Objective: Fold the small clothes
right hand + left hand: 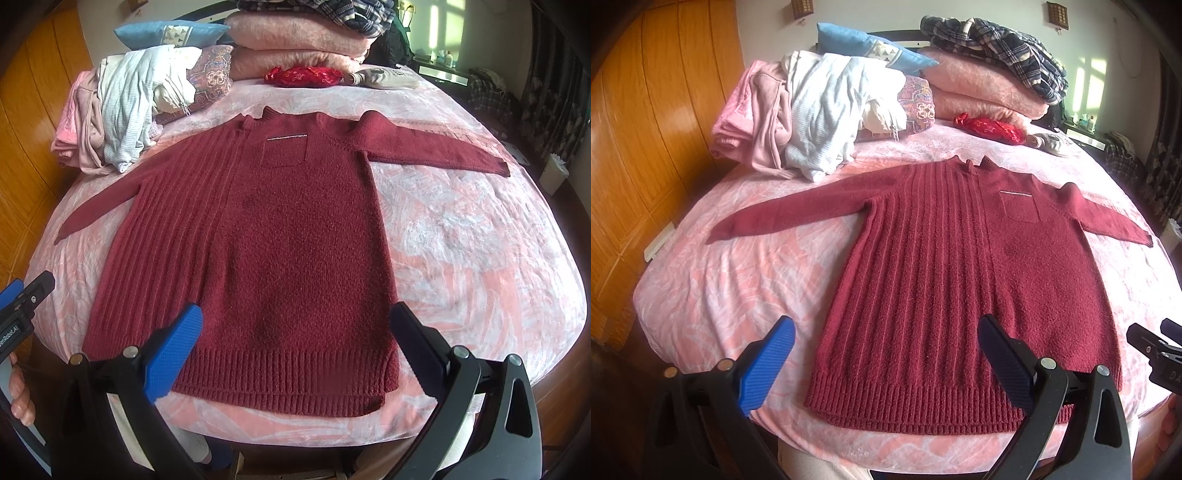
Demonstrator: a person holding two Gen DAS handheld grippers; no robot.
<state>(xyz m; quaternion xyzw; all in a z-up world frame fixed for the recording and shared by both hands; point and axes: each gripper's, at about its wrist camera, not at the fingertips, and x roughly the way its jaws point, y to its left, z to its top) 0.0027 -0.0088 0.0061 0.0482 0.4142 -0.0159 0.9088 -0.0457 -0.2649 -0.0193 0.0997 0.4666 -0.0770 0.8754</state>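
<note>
Left gripper point(886, 362): your fingers stand wide apart, holding nothing — above the hem.
Sweater point(960, 277): flat, face-up on the bed point(720, 295), both sleeves spread.
Right gripper point(295, 347): likewise spread and empty, above the hem's right half.
Progress: no fold made yet — you likely begin with the sleeves.

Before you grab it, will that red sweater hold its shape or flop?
The sweater looks like thick knit lying limp and flat on the bed, so it will probably sag and drape. Its spread sleeves would likely dangle. The fuzzy texture suggests the open jaws should grip it without slipping.
</note>
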